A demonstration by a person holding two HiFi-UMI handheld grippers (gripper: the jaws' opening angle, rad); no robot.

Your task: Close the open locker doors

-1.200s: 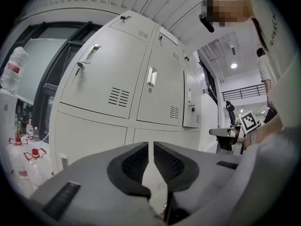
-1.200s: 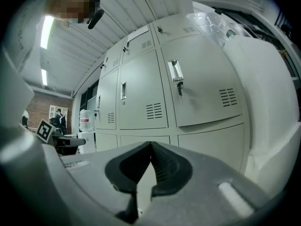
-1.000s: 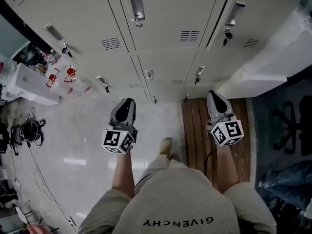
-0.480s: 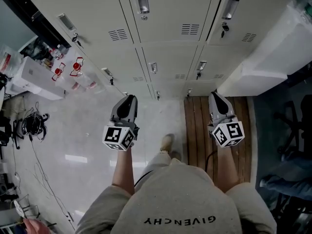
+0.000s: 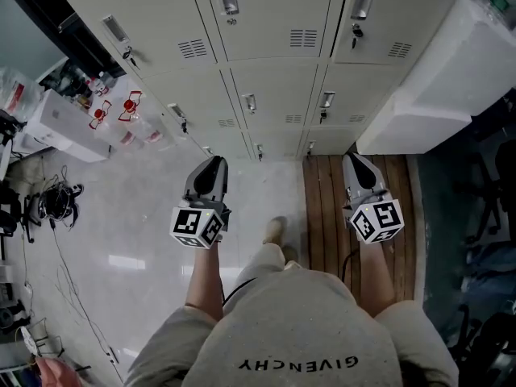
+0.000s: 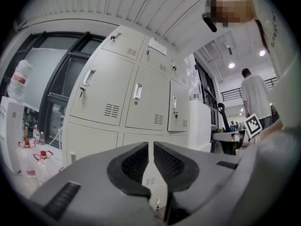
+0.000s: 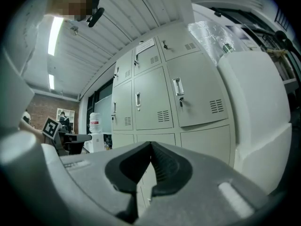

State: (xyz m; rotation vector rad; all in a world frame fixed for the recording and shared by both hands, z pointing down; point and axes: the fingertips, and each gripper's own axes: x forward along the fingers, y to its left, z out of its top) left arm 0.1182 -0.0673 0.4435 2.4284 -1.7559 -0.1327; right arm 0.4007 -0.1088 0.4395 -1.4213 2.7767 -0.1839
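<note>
Nearest is the person's grey knit shirt (image 5: 290,337), with bare forearms reaching forward from it. Each forearm ends in a boxy cube printed with black-and-white square markers, one on the left (image 5: 196,226) and one on the right (image 5: 376,220). Ahead of the cubes the left hand-held gripper (image 5: 216,160) tapers to a point. Its matte grey jaws have ribbed black inner pads and are clenched to a thin slit with nothing in it. The right hand-held gripper (image 5: 351,157) has the same shape. Its jaws are pressed together and empty.

A pale shoe (image 5: 276,236) stands on glossy, speckled light flooring (image 5: 121,240), beside a platform of dark wooden slats (image 5: 322,216). Tangled black cables (image 5: 52,204) lie far left.

Beyond stands the bank of lockers (image 5: 278,31), well clear of both grippers. Their doors are flat pale sheet metal with slotted vents, recessed chrome pulls and small keys, and every door in view sits flush. To the right is a chunky white foam block (image 5: 435,79), and to the left are clear bottles with red labels (image 5: 129,107).
</note>
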